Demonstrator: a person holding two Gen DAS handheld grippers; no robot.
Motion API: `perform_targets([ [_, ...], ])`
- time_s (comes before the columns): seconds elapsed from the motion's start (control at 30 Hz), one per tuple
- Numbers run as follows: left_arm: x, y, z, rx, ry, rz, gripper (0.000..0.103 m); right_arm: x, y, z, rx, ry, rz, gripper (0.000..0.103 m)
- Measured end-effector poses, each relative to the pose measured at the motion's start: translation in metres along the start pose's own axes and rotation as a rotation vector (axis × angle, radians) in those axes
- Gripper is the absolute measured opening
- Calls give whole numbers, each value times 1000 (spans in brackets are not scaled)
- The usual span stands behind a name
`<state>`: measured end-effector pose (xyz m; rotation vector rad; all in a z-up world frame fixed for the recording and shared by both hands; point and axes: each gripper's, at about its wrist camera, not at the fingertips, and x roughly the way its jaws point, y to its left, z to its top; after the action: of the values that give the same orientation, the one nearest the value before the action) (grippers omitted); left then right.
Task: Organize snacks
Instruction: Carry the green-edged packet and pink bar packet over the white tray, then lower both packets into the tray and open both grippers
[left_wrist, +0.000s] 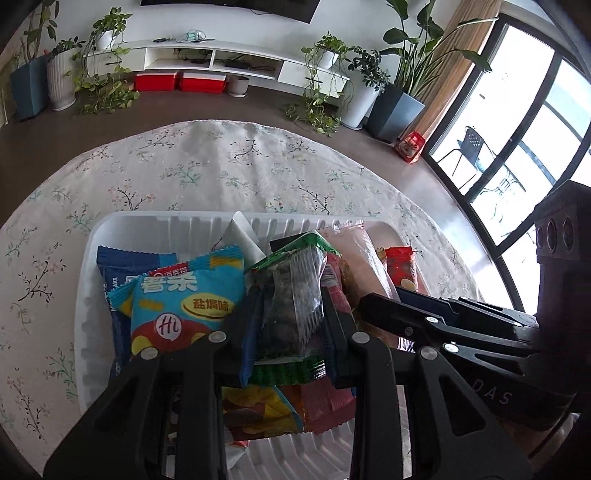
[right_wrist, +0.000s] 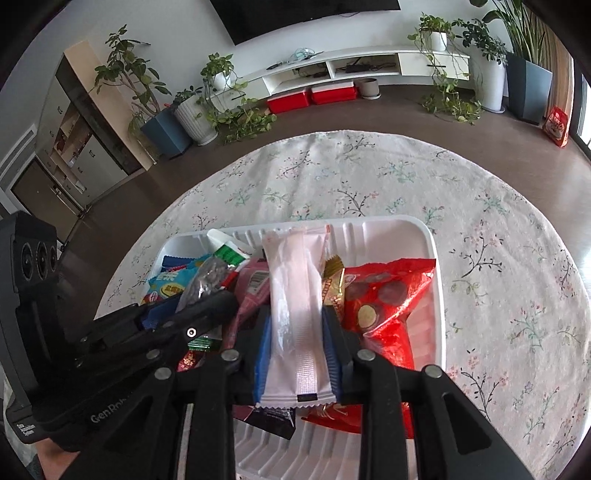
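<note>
A white ribbed tray (left_wrist: 88, 280) (right_wrist: 417, 229) sits on the floral tablecloth and holds several snack packs. My left gripper (left_wrist: 286, 314) is shut on a green-edged clear pack of dark seeds (left_wrist: 291, 295), held just over the tray. My right gripper (right_wrist: 297, 325) is shut on a long pale pink sachet (right_wrist: 293, 291), also low over the tray. Each gripper shows in the other's view: the right one (left_wrist: 443, 325) and the left one (right_wrist: 166, 325). A blue chip bag (left_wrist: 181, 306) lies in the tray's left part. A red bag with round sweets (right_wrist: 388, 299) lies at its right.
The round table (left_wrist: 221, 166) with its flowered cloth has bare cloth beyond and beside the tray. More packs lie under the held ones, among them a pink pack (right_wrist: 251, 291) and a yellow-orange one (left_wrist: 258, 410). Potted plants and a white low shelf (left_wrist: 207, 55) stand across the room.
</note>
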<state>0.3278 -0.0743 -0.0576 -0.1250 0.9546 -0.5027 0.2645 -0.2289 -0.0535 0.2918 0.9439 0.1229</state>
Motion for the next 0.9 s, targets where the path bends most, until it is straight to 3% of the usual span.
perform_targets([
  [0.23, -1, 1, 0, 0, -16, -3, 27, 8, -5, -2, 7, 10, -9, 31],
  [0.67, -7, -6, 2, -2, -23, 17, 45, -1, -11, -2, 35, -4, 11, 35],
  [0.77, -9, -8, 3, 2, -37, 19, 51, -4, -12, -1, 39, -9, 12, 35],
  [0.9, -17, -11, 2, 3, -63, 17, 68, -9, -16, 1, 44, -19, 9, 36],
])
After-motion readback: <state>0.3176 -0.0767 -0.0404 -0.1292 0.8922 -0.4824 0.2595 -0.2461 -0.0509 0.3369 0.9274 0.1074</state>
